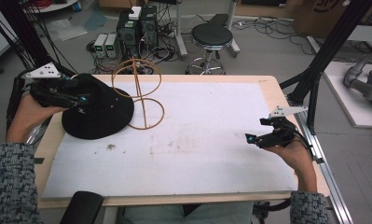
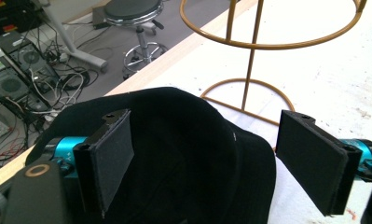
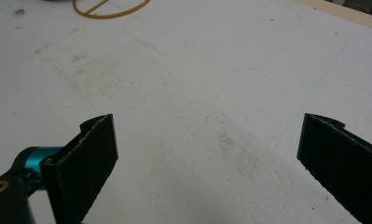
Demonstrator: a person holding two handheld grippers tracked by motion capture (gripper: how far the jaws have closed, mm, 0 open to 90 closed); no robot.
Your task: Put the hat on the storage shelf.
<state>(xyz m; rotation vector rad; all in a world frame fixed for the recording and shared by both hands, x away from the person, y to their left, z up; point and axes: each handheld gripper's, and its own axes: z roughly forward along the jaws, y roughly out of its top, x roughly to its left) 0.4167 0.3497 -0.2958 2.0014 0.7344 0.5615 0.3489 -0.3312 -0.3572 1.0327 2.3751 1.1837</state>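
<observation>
On my left, the left gripper (image 2: 207, 158) sits over the black hat (image 1: 97, 112) at the mat's (image 1: 211, 154) left edge, its jaws spread wide with the hat's crown between them, and I cannot tell if either pad touches the cloth. Just right of the hat stands the gold wire stand (image 1: 139, 93), its base ring touching or tucked under the brim. Well apart at the right, my right gripper (image 3: 207, 163) hovers above bare, smudged mat with jaws released and nothing between them.
</observation>
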